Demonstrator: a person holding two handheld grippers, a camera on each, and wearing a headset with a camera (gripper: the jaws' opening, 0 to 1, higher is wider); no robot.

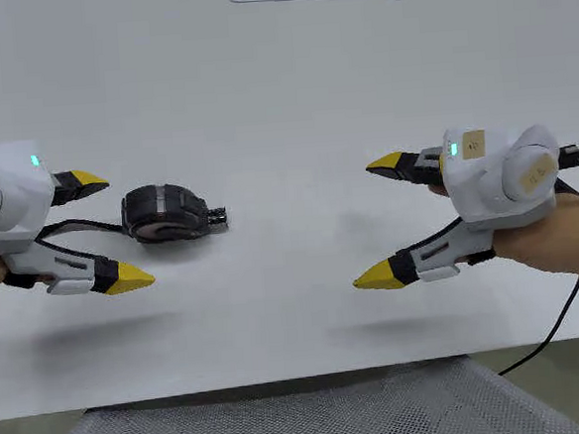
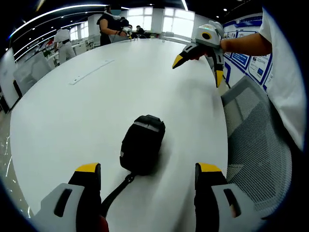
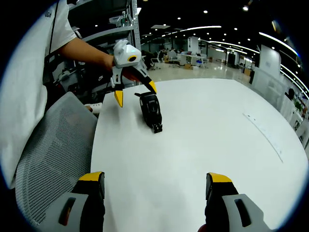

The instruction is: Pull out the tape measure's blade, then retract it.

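A broad white table [image 1: 282, 108] carries the work, with the left gripper [image 1: 116, 228] and right gripper [image 1: 377, 221] held spread and empty above it. The black tape measure [image 1: 165, 216] lies flat just ahead of the left jaws, well apart from the right. Its case looks hard and fairly weighty, probably best clamped across the body while the small end tab [image 1: 218, 219] is pinched.

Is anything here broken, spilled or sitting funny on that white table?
Nothing stands out. The tape measure rests on the table, looking intact, blade not drawn out, just ahead of the left gripper and its open jaws. The right gripper hangs open, well apart from it.
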